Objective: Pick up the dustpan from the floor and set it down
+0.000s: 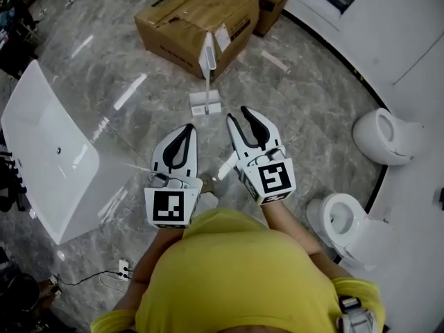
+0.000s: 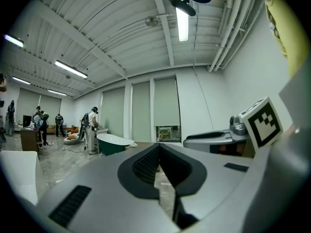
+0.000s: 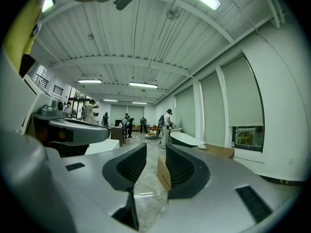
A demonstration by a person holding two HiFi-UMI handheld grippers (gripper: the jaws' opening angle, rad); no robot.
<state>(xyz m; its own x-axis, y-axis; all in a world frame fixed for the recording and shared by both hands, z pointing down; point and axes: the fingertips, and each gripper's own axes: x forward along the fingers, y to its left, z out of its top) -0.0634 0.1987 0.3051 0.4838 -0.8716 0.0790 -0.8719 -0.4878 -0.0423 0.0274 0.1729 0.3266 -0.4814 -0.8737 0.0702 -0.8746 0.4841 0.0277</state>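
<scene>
The dustpan point(image 1: 206, 104) stands on the grey marble floor, its white long handle point(image 1: 207, 55) upright, right in front of a cardboard box. Both grippers hover side by side short of it, pointing toward it and not touching it. My left gripper point(image 1: 189, 127) is shut with nothing in it; in the left gripper view its dark pads meet at the tips point(image 2: 159, 147). My right gripper point(image 1: 238, 113) is open and holds nothing; in the right gripper view point(image 3: 156, 147) a clear gap shows floor between the pads. I cannot make out the dustpan in either gripper view.
Two cardboard boxes point(image 1: 198, 19) lie just behind the dustpan. A white bathtub point(image 1: 48, 151) lies on the floor at the left. Two white toilets point(image 1: 385, 137) point(image 1: 343, 217) stand along the wall at the right. A power strip with cable point(image 1: 123, 268) lies at the lower left.
</scene>
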